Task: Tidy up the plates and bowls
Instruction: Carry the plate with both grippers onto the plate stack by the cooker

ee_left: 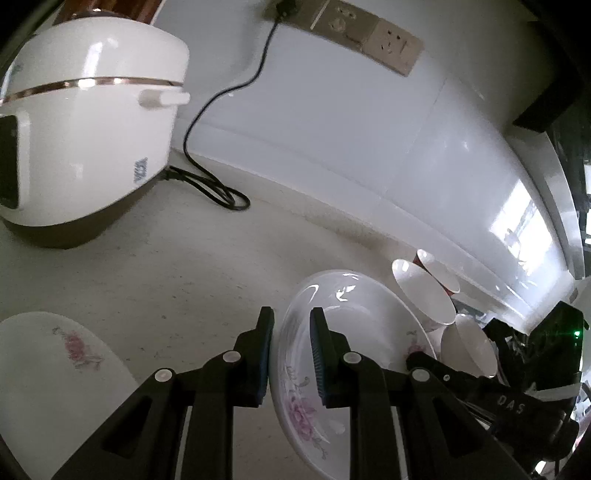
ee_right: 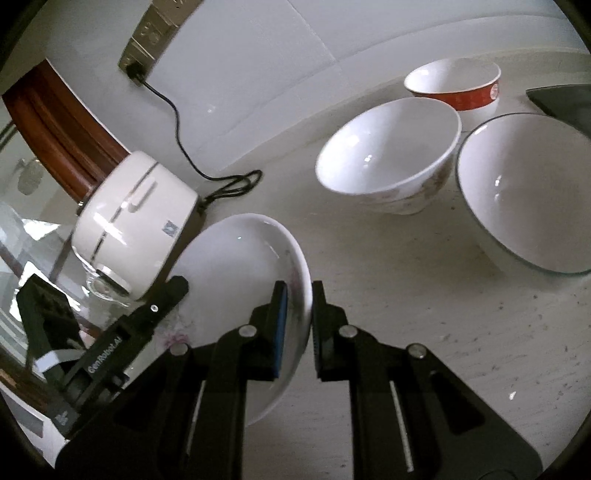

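Here, both of your grippers pinch the same flowered plate (ee_left: 332,354) by opposite rims: left gripper (ee_left: 291,354) and right gripper (ee_right: 299,325) each straddle an edge, keeping it tilted above the counter (ee_left: 221,258). Probably it's headed for the second plate (ee_left: 55,369); three bowls (ee_right: 388,155) wait nearby.

We see a white rice cooker (ee_left: 85,140) on the desk (ee_left: 207,266), its black cord (ee_left: 207,110) plugged into wall sockets (ee_left: 365,33).
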`<action>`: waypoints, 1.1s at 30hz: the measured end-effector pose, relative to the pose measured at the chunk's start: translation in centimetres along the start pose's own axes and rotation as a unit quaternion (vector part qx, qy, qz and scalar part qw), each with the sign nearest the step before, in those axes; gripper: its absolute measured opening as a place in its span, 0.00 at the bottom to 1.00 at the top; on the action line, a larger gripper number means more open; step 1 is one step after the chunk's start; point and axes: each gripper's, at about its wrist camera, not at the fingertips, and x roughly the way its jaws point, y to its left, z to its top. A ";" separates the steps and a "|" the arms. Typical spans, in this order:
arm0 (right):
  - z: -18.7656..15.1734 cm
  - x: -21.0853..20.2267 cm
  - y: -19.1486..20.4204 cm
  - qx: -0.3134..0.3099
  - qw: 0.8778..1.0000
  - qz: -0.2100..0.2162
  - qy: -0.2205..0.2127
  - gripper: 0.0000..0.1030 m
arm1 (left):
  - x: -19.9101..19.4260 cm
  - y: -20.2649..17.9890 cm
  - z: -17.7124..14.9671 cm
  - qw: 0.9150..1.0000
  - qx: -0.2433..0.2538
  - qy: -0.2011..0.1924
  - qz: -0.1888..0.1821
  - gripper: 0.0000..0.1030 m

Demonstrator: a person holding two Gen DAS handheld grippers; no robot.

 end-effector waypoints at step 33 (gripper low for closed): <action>-4.7 3.7 12.1 -0.144 0.983 0.105 0.039 0.15 | -11.8 9.8 0.1 0.990 -0.068 -0.079 0.090 0.25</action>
